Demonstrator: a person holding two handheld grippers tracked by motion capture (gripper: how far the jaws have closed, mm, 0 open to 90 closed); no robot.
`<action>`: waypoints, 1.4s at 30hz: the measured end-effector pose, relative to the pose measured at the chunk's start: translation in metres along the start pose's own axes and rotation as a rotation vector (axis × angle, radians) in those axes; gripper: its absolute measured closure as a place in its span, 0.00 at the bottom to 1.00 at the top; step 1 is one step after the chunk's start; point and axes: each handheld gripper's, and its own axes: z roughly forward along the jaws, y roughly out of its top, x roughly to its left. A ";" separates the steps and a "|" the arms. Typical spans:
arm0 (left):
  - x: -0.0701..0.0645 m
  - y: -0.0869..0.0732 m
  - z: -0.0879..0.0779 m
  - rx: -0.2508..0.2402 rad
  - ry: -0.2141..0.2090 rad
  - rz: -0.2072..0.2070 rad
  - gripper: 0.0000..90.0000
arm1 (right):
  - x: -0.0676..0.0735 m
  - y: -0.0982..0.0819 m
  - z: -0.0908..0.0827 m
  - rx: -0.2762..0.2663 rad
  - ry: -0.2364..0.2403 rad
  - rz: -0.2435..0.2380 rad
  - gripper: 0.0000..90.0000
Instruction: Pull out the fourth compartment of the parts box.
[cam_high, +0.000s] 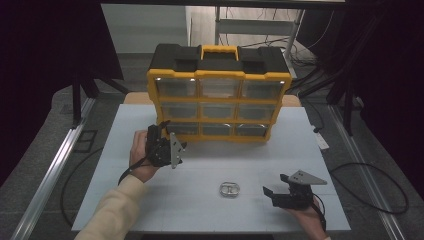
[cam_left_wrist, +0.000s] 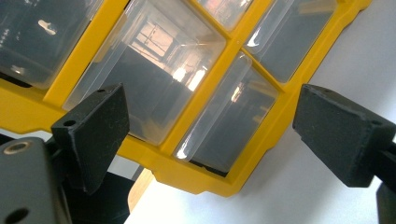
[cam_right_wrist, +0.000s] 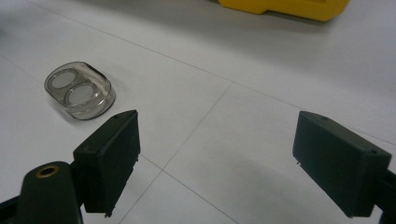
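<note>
My left gripper (cam_high: 161, 131) hangs at the organizer's (cam_high: 218, 95) bottom-left drawer (cam_left_wrist: 231, 121), jaws spread wide, touching nothing. I should centre them on the drawer's front lip before closing, then pull straight out. My right gripper (cam_high: 270, 192), also spread, waits near the small clear case (cam_right_wrist: 80, 89) on the table (cam_high: 200, 170).

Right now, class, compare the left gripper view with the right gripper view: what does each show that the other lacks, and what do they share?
Left gripper view: the clear plastic drawers in the yellow plastic organiser.
Right gripper view: the small clear plastic case with two round discs, lying apart from the open right gripper.
Both: the organiser's yellow frame, the white table, and open black jaws.
</note>
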 end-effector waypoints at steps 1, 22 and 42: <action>0.000 0.000 0.001 0.001 0.000 0.002 0.13 | 0.000 0.000 0.000 0.000 0.000 0.000 0.18; 0.015 0.004 0.010 0.008 0.044 0.002 0.14 | -0.001 0.000 0.000 0.008 0.005 0.006 0.17; 0.023 0.009 0.019 0.021 0.081 0.025 0.14 | 0.000 -0.001 0.001 0.011 0.002 0.006 0.18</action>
